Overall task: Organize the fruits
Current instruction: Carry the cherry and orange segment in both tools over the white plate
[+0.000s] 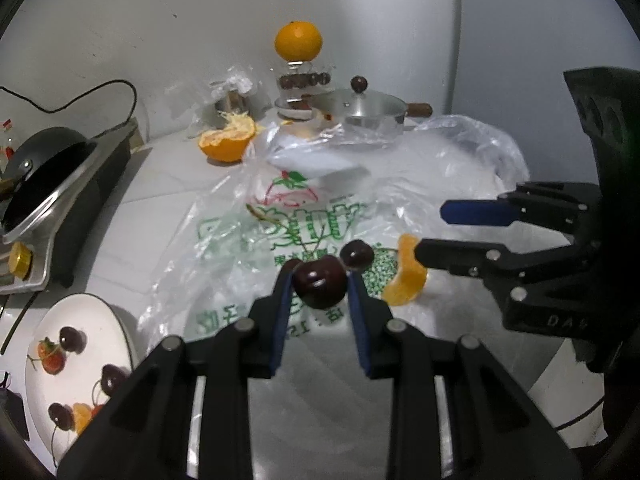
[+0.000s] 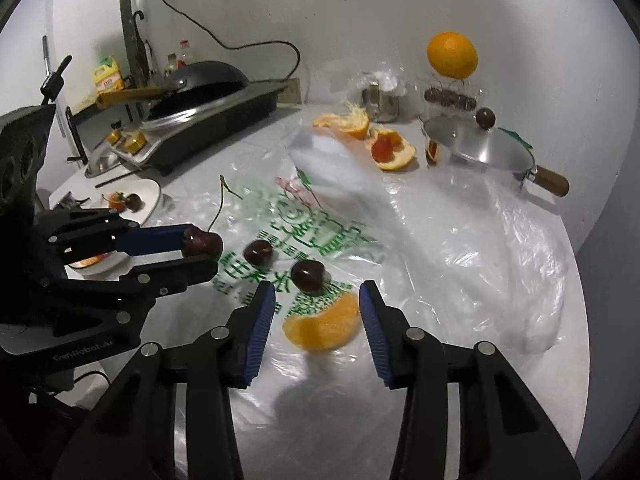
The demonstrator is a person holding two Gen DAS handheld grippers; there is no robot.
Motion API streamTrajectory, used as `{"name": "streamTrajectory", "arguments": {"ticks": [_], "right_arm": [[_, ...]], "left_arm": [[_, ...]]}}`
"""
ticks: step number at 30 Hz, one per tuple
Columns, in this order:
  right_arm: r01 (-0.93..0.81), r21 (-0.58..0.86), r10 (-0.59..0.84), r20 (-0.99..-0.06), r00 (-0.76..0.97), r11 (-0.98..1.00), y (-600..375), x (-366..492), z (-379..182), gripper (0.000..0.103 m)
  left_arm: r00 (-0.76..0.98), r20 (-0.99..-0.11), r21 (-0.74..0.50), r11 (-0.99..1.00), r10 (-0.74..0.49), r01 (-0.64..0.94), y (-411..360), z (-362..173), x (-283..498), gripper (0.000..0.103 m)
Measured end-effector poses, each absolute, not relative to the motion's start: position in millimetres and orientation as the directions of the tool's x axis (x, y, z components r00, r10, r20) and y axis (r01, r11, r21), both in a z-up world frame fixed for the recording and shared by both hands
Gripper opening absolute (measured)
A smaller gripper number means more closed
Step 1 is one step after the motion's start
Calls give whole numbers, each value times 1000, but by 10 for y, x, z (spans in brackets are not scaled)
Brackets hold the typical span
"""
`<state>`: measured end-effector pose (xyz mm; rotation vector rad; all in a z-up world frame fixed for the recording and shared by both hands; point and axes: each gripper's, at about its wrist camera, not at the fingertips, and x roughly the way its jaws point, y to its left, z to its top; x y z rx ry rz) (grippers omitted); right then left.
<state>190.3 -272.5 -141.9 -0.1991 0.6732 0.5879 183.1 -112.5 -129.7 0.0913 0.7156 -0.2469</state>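
My left gripper is shut on a dark cherry, held above the printed plastic bag; the right wrist view shows the same cherry in the left gripper, its stem pointing up. Two more cherries lie on the bag. An orange segment sits between the blue pads of my right gripper, with a gap left at the left pad. In the left wrist view the segment shows at the right gripper's tips.
A white plate at lower left holds cherries, a red fruit and orange pieces. At the back stand a whole orange on a glass jar, a lidded steel pan and orange peels. A cooker with a wok is at left.
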Motion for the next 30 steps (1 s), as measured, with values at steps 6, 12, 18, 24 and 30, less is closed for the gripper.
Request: {"name": "streamTrajectory", "arguments": {"ticks": [6, 12, 18, 24, 30], "right_arm": [[-559, 16, 426, -665, 613, 829, -2709, 1904, -1542, 46], [-522, 102, 440, -686, 580, 847, -2738, 2028, -1703, 46], [-451, 157, 412, -728, 548, 878, -2701, 2233, -1826, 46], [-363, 186, 369, -755, 543, 913, -2676, 2370, -1889, 46], [-358, 123, 325, -743, 585, 926, -2535, 2319, -1898, 34]], "left_arm": [[738, -647, -1, 969, -190, 249, -1028, -1247, 1690, 29], [738, -650, -5, 973, -178, 230, -925, -1254, 1610, 29], [738, -654, -9, 977, -168, 215, -827, -1268, 1611, 29], [733, -657, -19, 976, -175, 217, -743, -1297, 1617, 29], [733, -654, -31, 975, -187, 221, -646, -1314, 1612, 29]]}}
